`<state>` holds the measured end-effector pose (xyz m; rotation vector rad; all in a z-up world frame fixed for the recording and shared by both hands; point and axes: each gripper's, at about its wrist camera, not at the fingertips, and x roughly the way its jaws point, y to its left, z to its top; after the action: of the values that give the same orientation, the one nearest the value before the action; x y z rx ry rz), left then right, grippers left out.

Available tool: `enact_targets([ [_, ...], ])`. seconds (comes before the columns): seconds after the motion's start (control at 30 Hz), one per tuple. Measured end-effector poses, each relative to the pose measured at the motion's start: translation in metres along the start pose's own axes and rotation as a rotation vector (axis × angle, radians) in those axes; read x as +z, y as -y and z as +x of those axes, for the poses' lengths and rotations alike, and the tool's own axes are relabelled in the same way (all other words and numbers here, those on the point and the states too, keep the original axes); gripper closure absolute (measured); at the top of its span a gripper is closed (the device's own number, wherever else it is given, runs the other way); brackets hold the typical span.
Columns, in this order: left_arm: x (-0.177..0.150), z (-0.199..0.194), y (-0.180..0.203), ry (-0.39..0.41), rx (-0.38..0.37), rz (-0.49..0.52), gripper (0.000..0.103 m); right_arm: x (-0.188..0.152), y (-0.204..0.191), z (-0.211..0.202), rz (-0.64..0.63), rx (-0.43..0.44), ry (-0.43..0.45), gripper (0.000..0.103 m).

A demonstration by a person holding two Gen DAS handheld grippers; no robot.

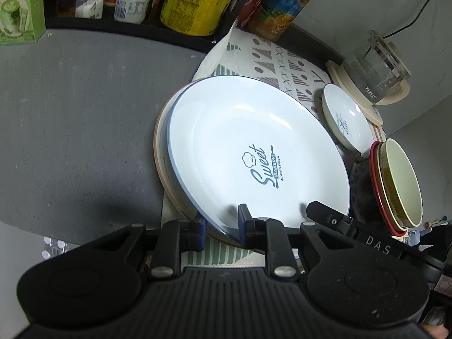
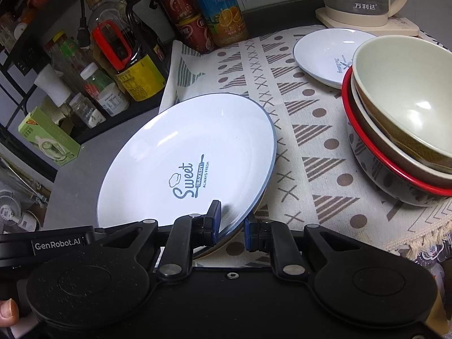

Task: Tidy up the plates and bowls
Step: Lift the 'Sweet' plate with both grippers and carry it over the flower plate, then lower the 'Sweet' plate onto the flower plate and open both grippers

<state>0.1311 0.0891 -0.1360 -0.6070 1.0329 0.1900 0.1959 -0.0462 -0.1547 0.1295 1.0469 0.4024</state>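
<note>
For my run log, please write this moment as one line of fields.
left gripper: shut on large plate rim | right gripper: shut on same rim | plate: tilted, above another plate | bowl stack: untouched

Sitting at centre frame in both views: a large white plate, blue-rimmed, printed "Sweet Bakery Always Fresh", tilting with its near rim raised, lying on top of another plate with a pale brownish edge; lying flat toward the upper right on the patterned cloth: a small white dish, dark-rimmed, with a small print; standing at the right edge, nesting upright: a stack of bowls, pale green one uppermost, a red-rimmed one below, touching the small dish's near edge.
</note>
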Motion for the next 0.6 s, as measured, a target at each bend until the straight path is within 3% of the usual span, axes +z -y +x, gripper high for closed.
enact_targets([
  [0.6,0.020,0.008,0.007,-0.130,0.040,0.011,0.077,0.008,0.003,0.013,0.020,-0.075,-0.020,0.089],
])
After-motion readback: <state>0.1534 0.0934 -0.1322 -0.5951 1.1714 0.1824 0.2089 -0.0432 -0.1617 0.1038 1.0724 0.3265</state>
